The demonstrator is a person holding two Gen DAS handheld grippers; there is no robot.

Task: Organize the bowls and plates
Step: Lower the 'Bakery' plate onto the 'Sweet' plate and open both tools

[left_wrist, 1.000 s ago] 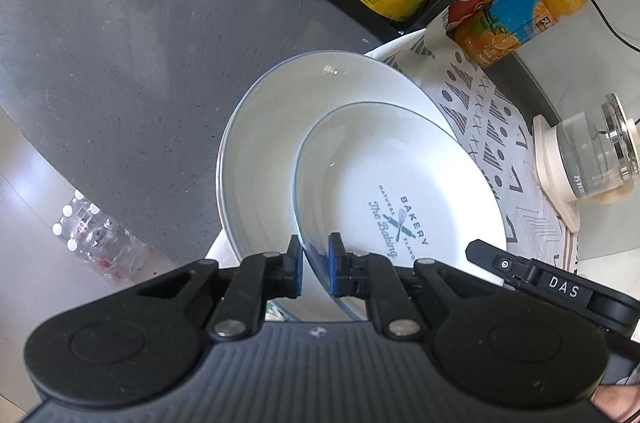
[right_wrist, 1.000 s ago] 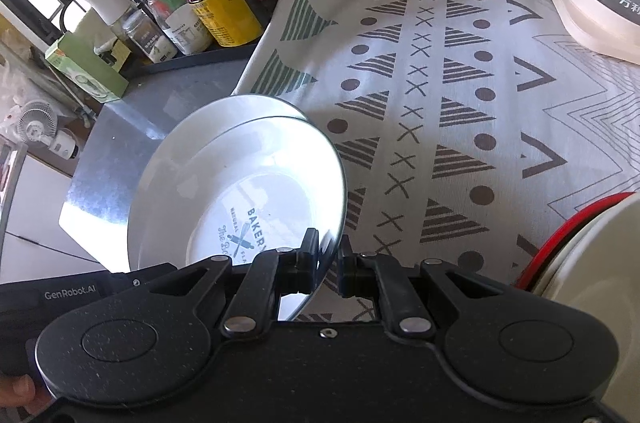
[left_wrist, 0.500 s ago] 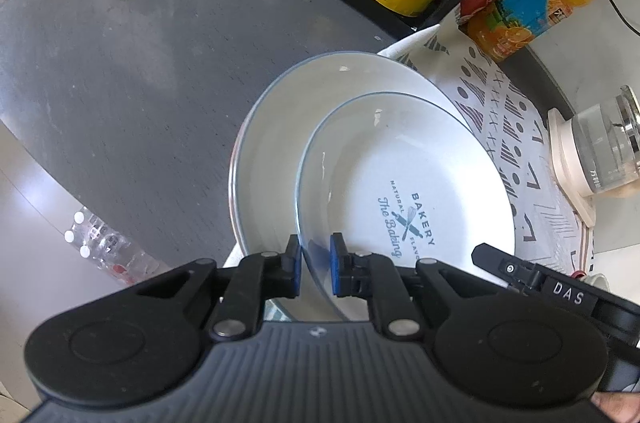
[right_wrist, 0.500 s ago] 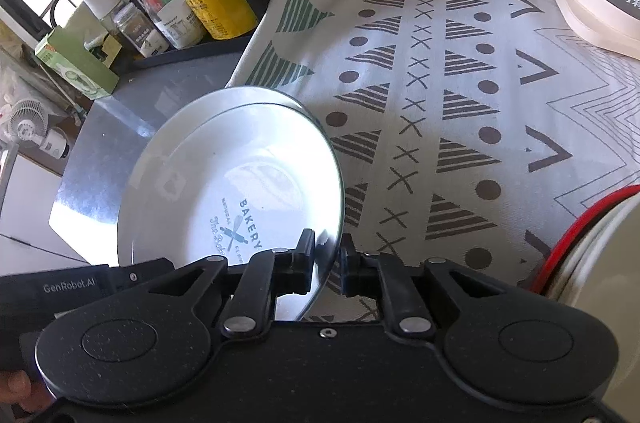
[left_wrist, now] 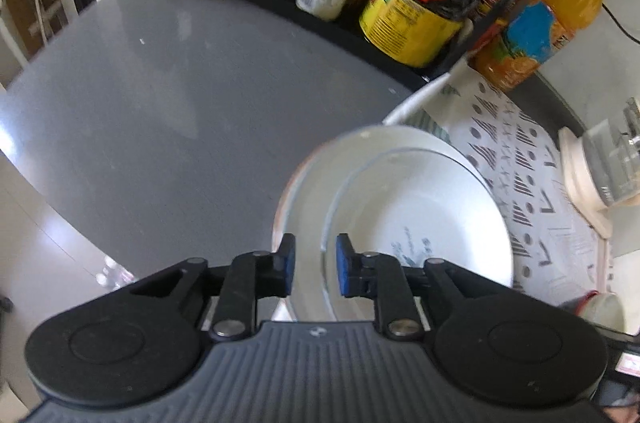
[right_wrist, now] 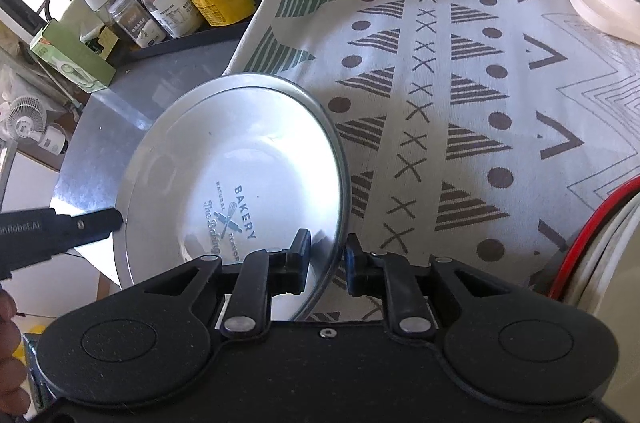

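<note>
Two plates sit nested, the small plate [left_wrist: 416, 223] inside the big plate [left_wrist: 304, 191].

Left wrist view: left gripper [left_wrist: 313, 265] jaws now stand apart, where half a second ago the blue pads were pinched on the small plate's rim. The rim runs through the gap between them, touching neither pad as far as I can tell; frame is motion-blurred. Judgement: left has let go, so the stacking step looks done on this side and the pair probably rests on the counter [left_wrist: 160, 111]. Relative to the big plate: bare grey counter to its left and beyond, counter edge and floor drop near-left, cloth [left_wrist: 516, 151] touching or just under its far-right side, bottle rack [left_wrist: 416, 11] beyond it, well apart. Room to back out is toward the camera or left.

Right wrist view: right gripper [right_wrist: 327, 261] jaws also parted wider than half a second ago, the small plate [right_wrist: 236, 183] rim between them; contact unclear, looks released or releasing. Left gripper tip [right_wrist: 80, 227] shows just beside the plate's left rim. Relative to the plate: cloth [right_wrist: 460, 103] open to the right, red-rimmed dish stack [right_wrist: 592, 235] far right near the gripper, kettle base [right_wrist: 588, 3] far upper right, counter edge just left. Judgement: withdraw straight back, mind the red stack.
</note>
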